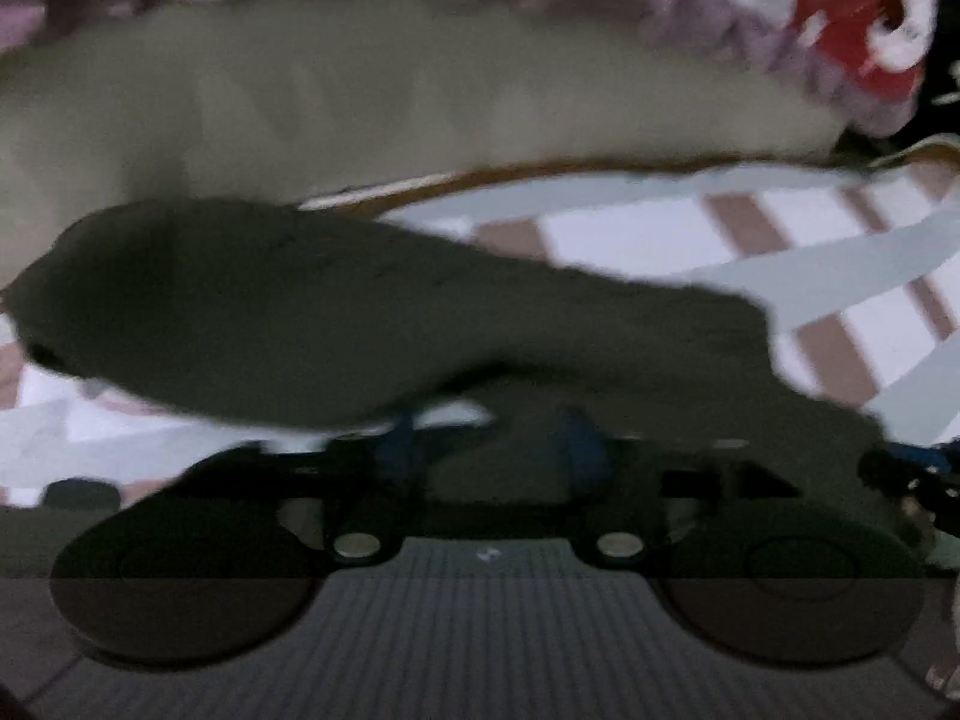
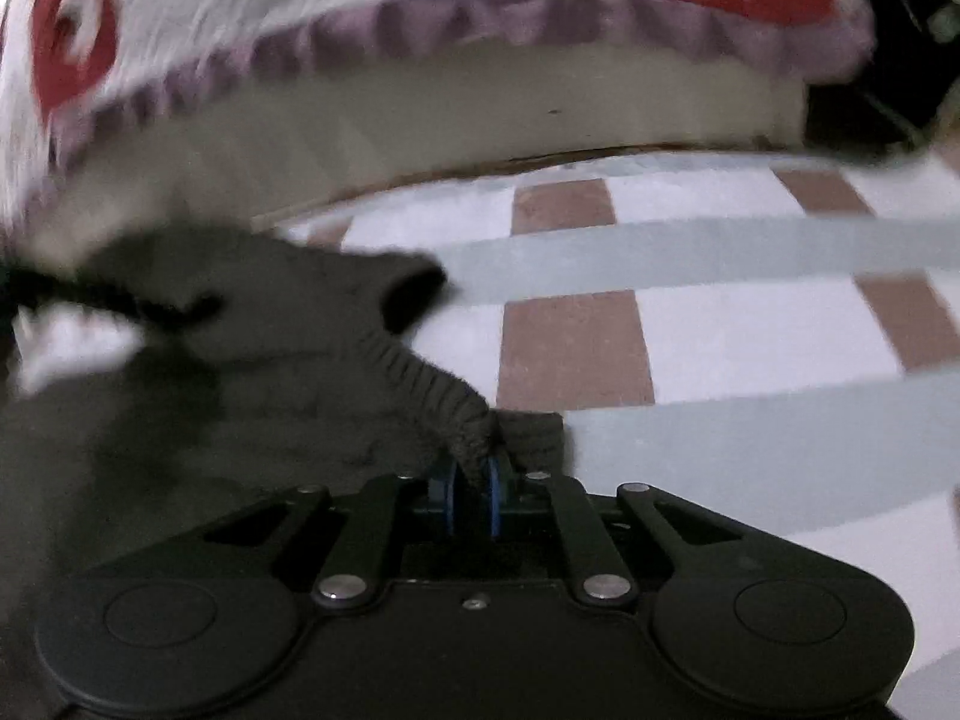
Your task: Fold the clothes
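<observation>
**Dark garment held low over the checked sheet, with one grip in doubt**

While the right gripper has its blue pads drawn nearly together on a ribbed edge of the dark grey garment, the hold looks thin: only a narrow bunch of the rib sits between the pads, so a tug sideways could pull it free and let that corner drop out of line. The garment lies spread low over the checked sheet, running from the right gripper off to the left of that view, with a dark cord or edge trailing near the cream mattress side.

The left gripper is harder to read. Its blue pads stand well apart with dark cloth lying across and between them, and the blur leaves me unable to tell whether it grips the cloth or merely sits under it. If it is not holding, any lift would raise one side only and the fold would skew.

The right wrist view shows the ribbed cuff or hem and the pinch itself; the left does not. The left wrist view shows the garment's long rounded bulk hanging clear over the sheet, and the frilled red-printed quilt above the mattress.
</observation>
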Demonstrator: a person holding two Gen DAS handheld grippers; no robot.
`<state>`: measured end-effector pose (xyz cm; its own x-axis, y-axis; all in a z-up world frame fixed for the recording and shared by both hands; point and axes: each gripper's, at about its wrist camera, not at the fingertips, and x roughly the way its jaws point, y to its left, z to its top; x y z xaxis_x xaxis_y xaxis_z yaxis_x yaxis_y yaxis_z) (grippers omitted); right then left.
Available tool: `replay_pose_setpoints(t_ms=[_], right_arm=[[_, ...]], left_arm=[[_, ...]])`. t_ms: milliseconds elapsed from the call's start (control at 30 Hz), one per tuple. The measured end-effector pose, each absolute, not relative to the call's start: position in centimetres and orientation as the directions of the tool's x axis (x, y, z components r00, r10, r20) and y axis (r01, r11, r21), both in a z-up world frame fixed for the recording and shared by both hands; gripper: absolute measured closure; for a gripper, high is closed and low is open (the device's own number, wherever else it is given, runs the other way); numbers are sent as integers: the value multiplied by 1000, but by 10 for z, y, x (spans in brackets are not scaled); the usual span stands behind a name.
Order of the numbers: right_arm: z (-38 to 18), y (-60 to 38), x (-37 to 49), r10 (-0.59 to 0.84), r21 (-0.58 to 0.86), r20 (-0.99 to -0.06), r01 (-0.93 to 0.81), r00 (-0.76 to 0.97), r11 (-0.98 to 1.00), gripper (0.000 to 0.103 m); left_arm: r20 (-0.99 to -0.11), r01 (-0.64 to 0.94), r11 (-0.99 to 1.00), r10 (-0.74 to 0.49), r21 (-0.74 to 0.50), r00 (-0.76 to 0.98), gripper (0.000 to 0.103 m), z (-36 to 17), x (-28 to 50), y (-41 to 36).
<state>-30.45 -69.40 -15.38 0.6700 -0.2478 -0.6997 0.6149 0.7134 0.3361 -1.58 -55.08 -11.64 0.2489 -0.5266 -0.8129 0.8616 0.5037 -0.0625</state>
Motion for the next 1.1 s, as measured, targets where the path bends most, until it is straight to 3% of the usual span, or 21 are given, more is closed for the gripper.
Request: replay_pose_setpoints(t_ms=[67, 133, 267, 333, 400, 533, 633, 700, 733, 833, 867, 900, 967, 1033, 1100], right_arm=[[-153, -703, -312, -225, 408, -692, 629, 686, 662, 65], [-149, -712, -321, -218, 469, -682, 646, 699, 603, 54], [-152, -723, -330, -197, 501, -712, 685, 674, 529, 41], [-157, -725, -333, -172, 503, -737, 699, 654, 508, 41], [-162, -725, -337, -136, 516, -752, 704, 645, 488, 40], [-166, -724, -338, -90, 604, -692, 642, 717, 472, 40], [-167, -713, -324, -83, 585, -665, 587, 742, 560, 41], [-166, -712, -323, -117, 545, -679, 605, 724, 581, 64], [-166, -711, -323, -134, 525, -686, 613, 715, 590, 90], [-165, -709, -321, -185, 462, -702, 638, 688, 616, 92], [-165, -708, -320, -203, 441, -706, 645, 678, 624, 99], [-165, -708, -319, -220, 419, -710, 653, 669, 631, 99], [-165, -706, -318, -255, 375, -717, 667, 649, 644, 92], [-165, -706, -318, -287, 340, -720, 682, 632, 648, 92], [-170, -722, -332, -293, 400, -711, 711, 639, 578, 91]], left_arm=[[-814, 862, 496, -540, -103, 214, 33, -123, -15, -557], [-830, 859, 494, -529, -132, 176, 33, -131, -11, -566], [-858, 835, 534, -483, -132, 173, 33, -154, -10, -589], [-845, 823, 552, -498, -135, 195, 38, -160, -10, -594], [-822, 844, 535, -500, -44, 274, 94, -156, -20, -598], [-711, 878, 455, -567, 151, 416, 95, -137, -47, -604], [-687, 867, 483, -589, 123, 426, 95, -124, -44, -608], [-685, 861, 489, -580, 141, 441, 94, -124, -47, -609], [-684, 858, 492, -575, 149, 449, 93, -124, -49, -610], [-711, 851, 503, -543, 151, 447, 81, -125, -55, -604], [-718, 844, 510, -525, 164, 456, 66, -126, -56, -602], [-726, 838, 517, -507, 176, 465, 51, -128, -57, -599], [-750, 833, 526, -478, 173, 458, 44, -129, -58, -591], [-775, 832, 540, -468, 130, 425, 44, -128, -59, -577], [-797, 830, 556, -478, 51, 369, 44, -126, -59, -559]])
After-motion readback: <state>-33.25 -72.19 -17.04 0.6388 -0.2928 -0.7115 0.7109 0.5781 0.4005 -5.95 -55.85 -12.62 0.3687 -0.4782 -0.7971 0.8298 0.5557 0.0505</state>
